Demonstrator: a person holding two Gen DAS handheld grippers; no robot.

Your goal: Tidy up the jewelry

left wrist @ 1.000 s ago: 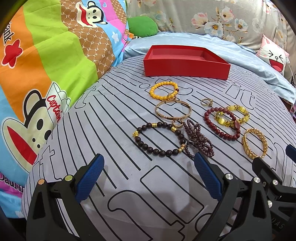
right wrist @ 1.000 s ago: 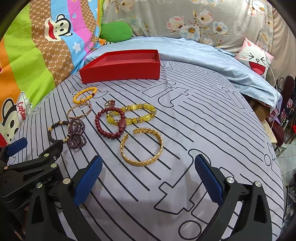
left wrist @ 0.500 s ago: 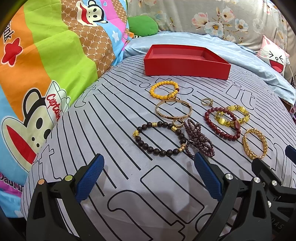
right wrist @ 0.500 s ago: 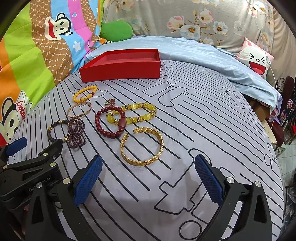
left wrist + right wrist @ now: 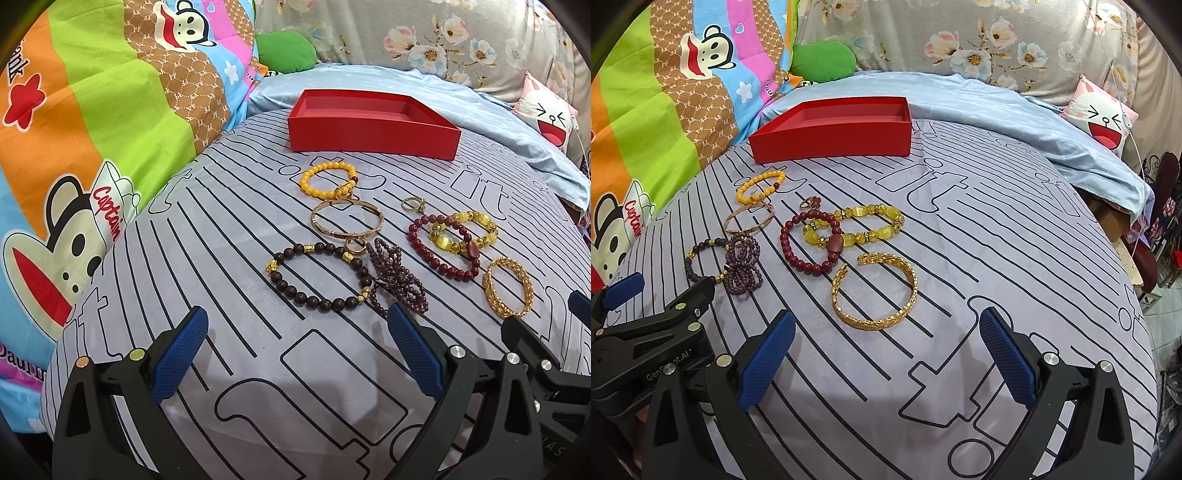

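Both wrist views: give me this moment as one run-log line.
left gripper: open, empty | right gripper: open, empty | red box: nothing visible inside | gold bangle: nearest right gripper, on bedspread | step: no pick begun

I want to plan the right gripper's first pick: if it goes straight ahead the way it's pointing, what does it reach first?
Probably the gold woven bangle: it lies on the striped bedspread just ahead of the open right gripper, roughly centred between its fingers. Depth is hard to judge through the fisheye.
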